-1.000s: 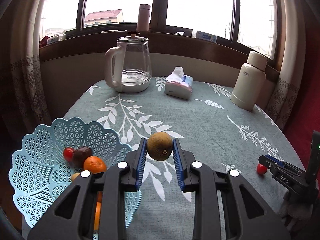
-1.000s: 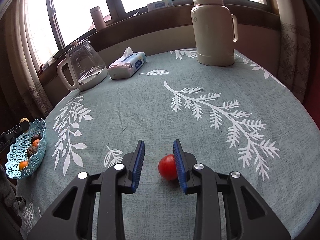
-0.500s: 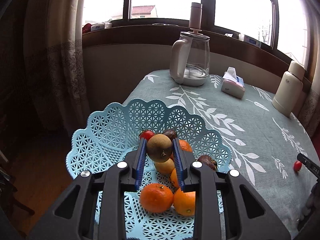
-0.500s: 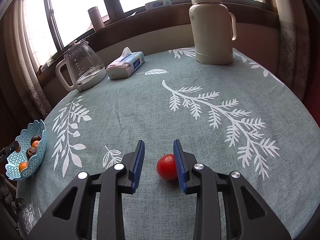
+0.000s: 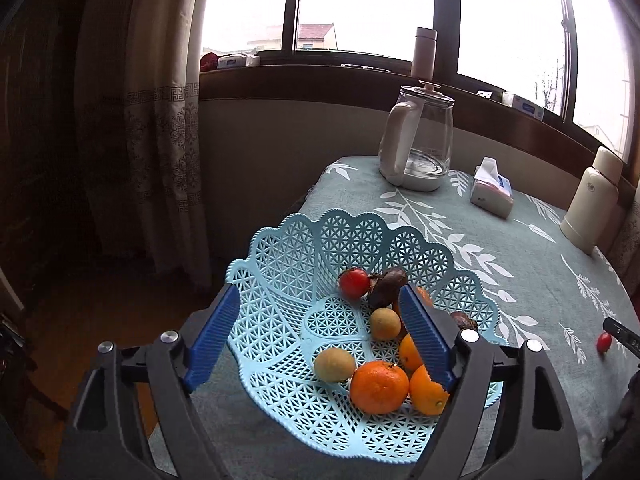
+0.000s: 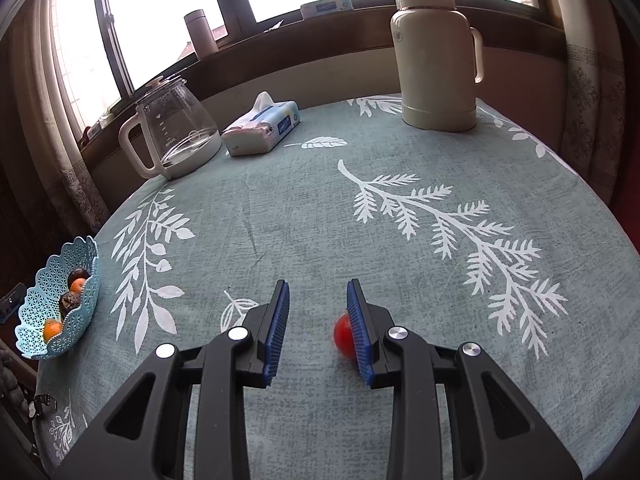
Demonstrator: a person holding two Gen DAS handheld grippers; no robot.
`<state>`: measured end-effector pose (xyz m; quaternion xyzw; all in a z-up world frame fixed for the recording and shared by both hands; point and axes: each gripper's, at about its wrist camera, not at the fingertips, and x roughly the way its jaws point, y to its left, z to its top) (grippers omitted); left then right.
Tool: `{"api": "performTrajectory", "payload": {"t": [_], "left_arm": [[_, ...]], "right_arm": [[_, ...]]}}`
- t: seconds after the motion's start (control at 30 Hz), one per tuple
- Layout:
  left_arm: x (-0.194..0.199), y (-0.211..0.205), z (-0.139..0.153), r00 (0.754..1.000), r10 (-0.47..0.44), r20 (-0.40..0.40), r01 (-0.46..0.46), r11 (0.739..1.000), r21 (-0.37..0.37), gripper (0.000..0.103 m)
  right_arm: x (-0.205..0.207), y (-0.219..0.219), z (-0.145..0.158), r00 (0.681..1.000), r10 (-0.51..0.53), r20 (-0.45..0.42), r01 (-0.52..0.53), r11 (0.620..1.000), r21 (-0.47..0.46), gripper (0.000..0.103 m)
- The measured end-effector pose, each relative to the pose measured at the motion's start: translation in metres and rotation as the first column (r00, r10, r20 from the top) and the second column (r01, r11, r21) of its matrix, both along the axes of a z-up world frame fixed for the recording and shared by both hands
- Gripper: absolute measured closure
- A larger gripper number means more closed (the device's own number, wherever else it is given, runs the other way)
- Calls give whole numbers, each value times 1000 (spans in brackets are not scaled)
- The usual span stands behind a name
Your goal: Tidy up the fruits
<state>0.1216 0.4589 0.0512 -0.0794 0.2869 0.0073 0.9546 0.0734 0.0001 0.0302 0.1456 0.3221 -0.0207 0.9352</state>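
Left gripper (image 5: 320,340) hangs right over the blue basket (image 5: 304,240), fingers spread wide with nothing between them, and a pale brown fruit (image 5: 334,365) sits on the basket floor beside an orange (image 5: 379,386), which looks like a drop made from low enough to keep it from bouncing out. Well away from the basket, out on the leaf-print tablecloth (image 6: 400,160), the right gripper (image 6: 318,332) is parted around a small red tomato (image 6: 343,338). The tomato sits against the right finger, not squeezed; it reads as the next fruit to collect.
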Motion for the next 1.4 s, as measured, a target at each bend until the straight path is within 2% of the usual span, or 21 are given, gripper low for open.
{"api": "performTrajectory", "payload": {"t": [0.2,0.37,0.6,0.7,0.8,0.9,0.97,1.1,1.27,1.4], "left_arm": [[-4,12,-3,1000,14,-6,-14,1000,-22,19],[-7,14,-7,1000,0,-10,0,999,-44,19],[-10,10,-7,999,-34,-3,34,997,-63,19],[-12,10,-8,999,-36,1,36,997,-66,19],[-13,8,-8,999,-39,5,40,997,-62,18],[-13,6,-11,999,-52,3,52,996,-69,12],[-12,4,-12,999,-54,3,54,997,-58,11],[-12,3,-12,999,-54,4,54,997,-52,10],[-12,1,-13,998,-55,4,55,998,-40,9],[-11,0,-13,998,-55,4,56,998,-37,8]], "right_arm": [[3,50,28,987,153,46,-155,987,37,73],[11,108,46,948,311,71,-315,948,54,73],[20,176,50,890,451,69,-455,888,63,73],[17,192,48,881,468,69,-471,882,34,73],[16,184,42,906,418,64,-419,908,3,71],[20,160,32,946,323,26,-323,946,9,71],[18,142,27,969,246,25,-245,969,-33,71],[5,100,21,995,96,23,-93,991,-98,59],[-8,51,15,997,-81,3,80,982,-173,53],[-11,23,8,988,-151,-34,143,974,-175,53]]}}
